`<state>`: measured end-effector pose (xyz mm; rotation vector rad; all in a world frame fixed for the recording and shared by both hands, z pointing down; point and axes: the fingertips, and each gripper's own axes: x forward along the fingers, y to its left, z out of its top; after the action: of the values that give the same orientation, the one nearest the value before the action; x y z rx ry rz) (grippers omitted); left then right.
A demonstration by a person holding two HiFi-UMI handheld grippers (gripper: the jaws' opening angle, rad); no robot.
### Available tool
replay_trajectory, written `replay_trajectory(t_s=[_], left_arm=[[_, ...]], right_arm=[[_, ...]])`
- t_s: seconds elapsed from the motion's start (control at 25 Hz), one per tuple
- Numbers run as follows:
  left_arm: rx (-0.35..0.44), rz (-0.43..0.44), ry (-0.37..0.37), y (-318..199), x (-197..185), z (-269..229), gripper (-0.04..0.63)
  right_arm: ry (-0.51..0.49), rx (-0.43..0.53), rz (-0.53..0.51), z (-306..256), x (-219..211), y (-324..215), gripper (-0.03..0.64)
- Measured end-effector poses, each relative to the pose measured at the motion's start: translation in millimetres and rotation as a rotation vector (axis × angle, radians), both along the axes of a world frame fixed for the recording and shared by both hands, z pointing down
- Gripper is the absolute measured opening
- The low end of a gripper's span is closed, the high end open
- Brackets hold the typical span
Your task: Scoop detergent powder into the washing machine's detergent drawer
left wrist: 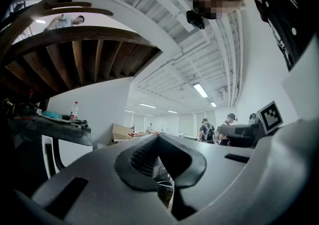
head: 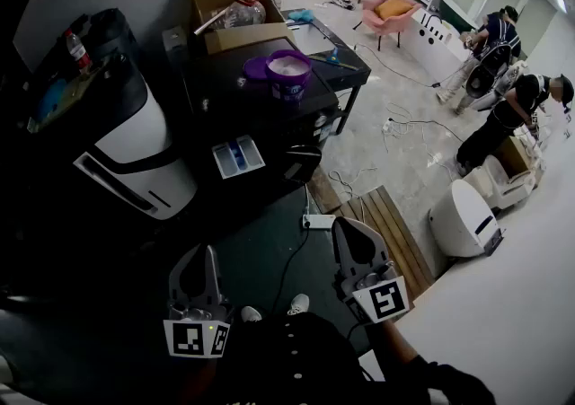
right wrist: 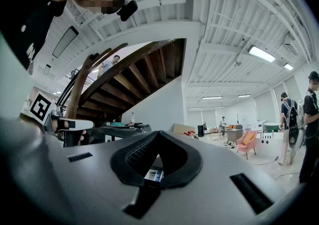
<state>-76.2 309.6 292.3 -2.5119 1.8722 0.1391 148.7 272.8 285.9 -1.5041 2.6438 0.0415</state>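
Left hand-held gripper (head: pixel 203 256) and right hand-held gripper (head: pixel 347 229) hang low by the person's body, jaws closed on nothing, probably poised to begin. Well ahead, the detergent drawer (head: pixel 238 157) stands pulled open for powder from the purple tub (head: pixel 287 75) on the desk (head: pixel 225 82) above; no label is legible.

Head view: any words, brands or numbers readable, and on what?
No text is legible.
On the purple tub: label too small to read.
On the bottle at far left: label blurred.
On the left gripper and right gripper: square marker patterns only, no lettering.
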Motion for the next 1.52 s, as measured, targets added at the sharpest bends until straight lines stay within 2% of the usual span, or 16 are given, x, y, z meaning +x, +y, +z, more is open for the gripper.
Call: replay_trajectory(t_s=[0.36,0.48,0.6,0.8,0.84,0.88,0.92,1.16,1.28,1.52], left_arm=[[-0.003,0.0,0.0,-5.5,4.3,1.7,0.015],[-0.003,0.0,-0.003,-5.9,4.6,2.9,0.015],[-0.006,-0.004,-0.004,-6.5,5.9,4.1,0.014],[-0.018,-0.012,-0.01,-6.0,11.3,6.3,0.015],[-0.02,-0.016,-0.013,-5.6,12.7,6.8,0.014],[-0.023,-0.022,-0.017,-5.4,14.5,7.1,0.014],[-0.025,-0.029,-0.021,-5.3,16.3,7.3,0.014],[-0.023,-0.09,-0.048,-7.3,28.3,7.7,0.014],[-0.03,-0.119,-0.05,-9.2,27.3,7.9,0.015],[-0.05,-0.128,-0.051,-27.1,23.7,14.2,0.014]], right_arm=[[0.006,-0.003,-0.021,3.4,0.3,-6.7,0.028],[-0.026,0.004,0.005,-0.4,2.9,-8.2,0.028],[-0.067,0.018,-0.014,-2.9,5.9,-6.2,0.028],[-0.054,0.023,-0.007,-1.2,12.3,-8.1,0.031],[-0.054,0.019,0.001,1.2,16.9,-9.9,0.107],[-0.057,0.012,0.01,4.3,22.8,-12.3,0.221],[-0.063,0.006,0.016,6.7,29.0,-14.5,0.236],[-0.043,-0.005,-0.01,18.0,51.8,-24.0,0.209],[-0.067,-0.012,-0.035,18.5,51.3,-31.5,0.204],[-0.078,-0.019,-0.062,25.2,49.1,-49.6,0.189]])
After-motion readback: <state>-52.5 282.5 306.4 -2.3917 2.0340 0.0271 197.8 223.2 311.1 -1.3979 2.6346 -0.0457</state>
